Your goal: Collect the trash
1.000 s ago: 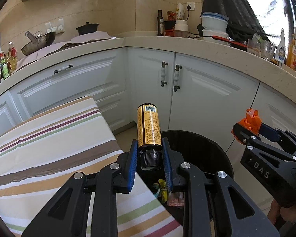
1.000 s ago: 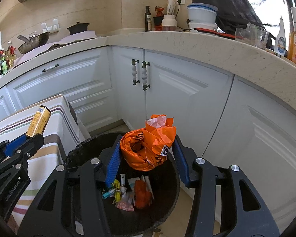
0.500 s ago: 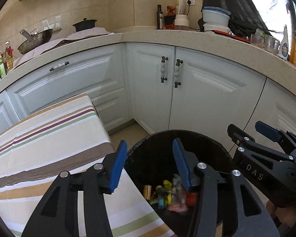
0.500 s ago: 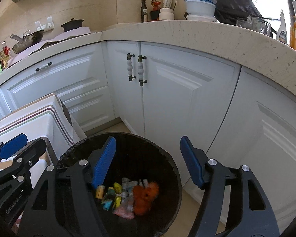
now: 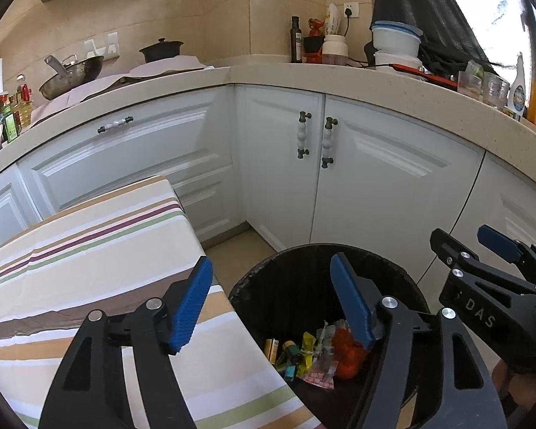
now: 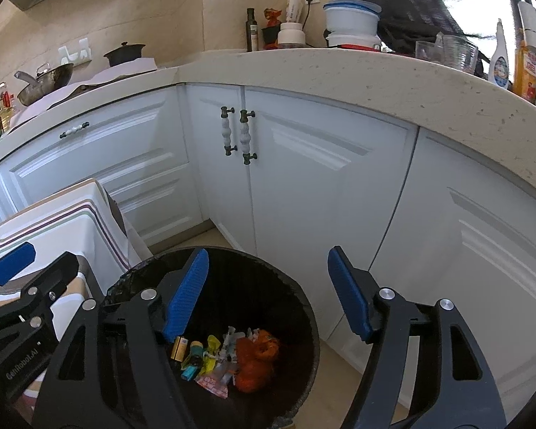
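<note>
trash (image 6: 232, 361): mixed wrappers, orange bag | heaped at bottom of black bin (image 6: 303, 307)

A home kitchen: white panelled cabinets (image 5: 375, 178) run beneath a speckled stone tabletop (image 5: 393, 89) carrying a wok (image 5: 71, 75), a dark lidded pot (image 5: 160, 49), an oil bottle (image 5: 296, 39) and stacked containers (image 5: 395, 44); beige wall tiles (image 5: 286, 0) behind.

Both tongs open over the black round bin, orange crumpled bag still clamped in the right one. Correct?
Not quite. The right tongs are empty; the orange crumpled bag lies inside the black round bin, per the right wrist view. Left tongs are open too.
</note>
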`<act>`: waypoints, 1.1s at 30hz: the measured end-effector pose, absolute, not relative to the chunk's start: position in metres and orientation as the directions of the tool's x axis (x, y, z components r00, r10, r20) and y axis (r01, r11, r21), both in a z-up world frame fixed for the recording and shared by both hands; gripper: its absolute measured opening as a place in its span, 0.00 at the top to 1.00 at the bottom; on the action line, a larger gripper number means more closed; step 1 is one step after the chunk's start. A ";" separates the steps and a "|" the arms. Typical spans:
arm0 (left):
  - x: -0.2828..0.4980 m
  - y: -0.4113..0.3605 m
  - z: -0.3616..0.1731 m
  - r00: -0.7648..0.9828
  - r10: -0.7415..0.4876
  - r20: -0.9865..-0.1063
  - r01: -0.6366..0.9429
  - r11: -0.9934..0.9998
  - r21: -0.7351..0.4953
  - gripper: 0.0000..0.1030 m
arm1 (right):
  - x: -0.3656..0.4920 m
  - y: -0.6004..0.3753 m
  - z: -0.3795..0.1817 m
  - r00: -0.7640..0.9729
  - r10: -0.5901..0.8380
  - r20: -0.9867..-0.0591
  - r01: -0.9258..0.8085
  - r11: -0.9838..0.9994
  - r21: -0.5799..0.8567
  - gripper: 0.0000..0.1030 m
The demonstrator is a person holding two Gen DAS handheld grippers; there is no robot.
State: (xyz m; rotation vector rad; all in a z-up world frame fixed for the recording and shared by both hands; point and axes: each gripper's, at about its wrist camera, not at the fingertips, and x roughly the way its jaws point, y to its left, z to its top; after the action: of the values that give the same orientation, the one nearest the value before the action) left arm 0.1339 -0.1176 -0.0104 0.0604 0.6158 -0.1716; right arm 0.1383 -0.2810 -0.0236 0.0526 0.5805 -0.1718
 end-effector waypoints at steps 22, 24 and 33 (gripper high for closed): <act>0.099 -0.101 0.012 0.835 -0.149 -0.529 0.175 0.985 0.000 0.23 | 0.092 -0.288 -0.004 0.843 -0.189 -0.504 0.220 0.976 0.002 0.20; 0.092 -0.098 0.014 0.838 -0.149 -0.526 0.176 0.984 0.001 0.23 | 0.085 -0.287 0.000 0.848 -0.189 -0.495 0.218 0.976 0.001 0.19; 0.062 -0.085 0.024 0.843 -0.137 -0.519 0.164 0.987 0.005 0.23 | 0.051 -0.278 0.010 0.865 -0.187 -0.466 0.205 0.979 -0.012 0.17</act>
State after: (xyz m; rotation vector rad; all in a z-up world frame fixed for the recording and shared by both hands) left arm 0.0616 -0.0847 0.0238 0.0501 0.5444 -0.1588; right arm 0.0505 -0.2777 0.0104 0.0386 0.4842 -0.2058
